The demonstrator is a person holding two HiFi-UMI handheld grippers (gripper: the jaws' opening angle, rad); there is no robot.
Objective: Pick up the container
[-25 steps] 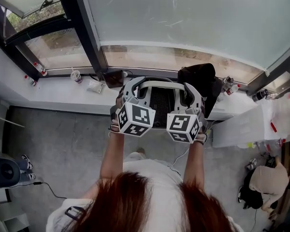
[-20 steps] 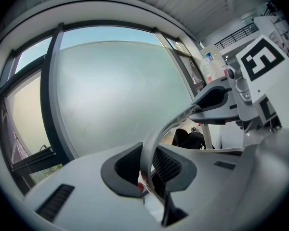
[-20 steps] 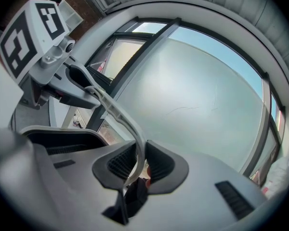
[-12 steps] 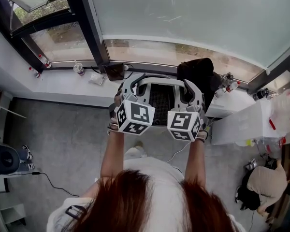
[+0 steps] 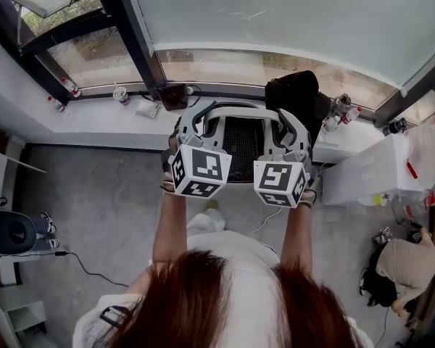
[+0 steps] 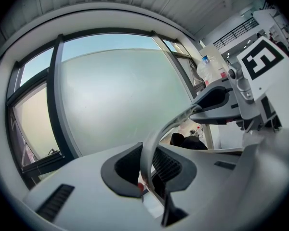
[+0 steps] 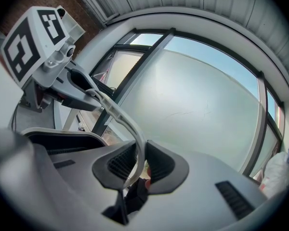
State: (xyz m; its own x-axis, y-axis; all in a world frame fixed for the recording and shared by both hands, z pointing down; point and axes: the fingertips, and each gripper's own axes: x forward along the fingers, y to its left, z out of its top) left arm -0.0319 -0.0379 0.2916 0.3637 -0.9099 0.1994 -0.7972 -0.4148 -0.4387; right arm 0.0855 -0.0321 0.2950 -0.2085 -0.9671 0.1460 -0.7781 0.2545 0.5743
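Observation:
The container [image 5: 241, 145] is a pale grey basket with a black mesh body and a curved rim, held up in front of me by both grippers. My left gripper [image 5: 194, 127] is shut on the left side of its rim; in the left gripper view the pale rim strip [image 6: 151, 143] is pinched between the dark pads of that gripper [image 6: 147, 174]. My right gripper [image 5: 288, 130] is shut on the right side; in the right gripper view the rim [image 7: 130, 124] runs between its jaws [image 7: 137, 170]. Each gripper view shows the other gripper [image 6: 216, 102] [image 7: 79, 93] on the same rim.
Below the container lie a white window sill [image 5: 94, 133] with a cup [image 5: 120, 94] and small bottles [image 5: 72, 88], and a black bag [image 5: 293, 93]. A white table [image 5: 362, 176] stands at the right, and a crouching person [image 5: 406, 263] is at lower right. A dark round device [image 5: 11, 230] sits on the floor at left.
Both grippers keep their hold on the container's rim. The container and grippers have shifted slightly up and to the right against the sill and floor.

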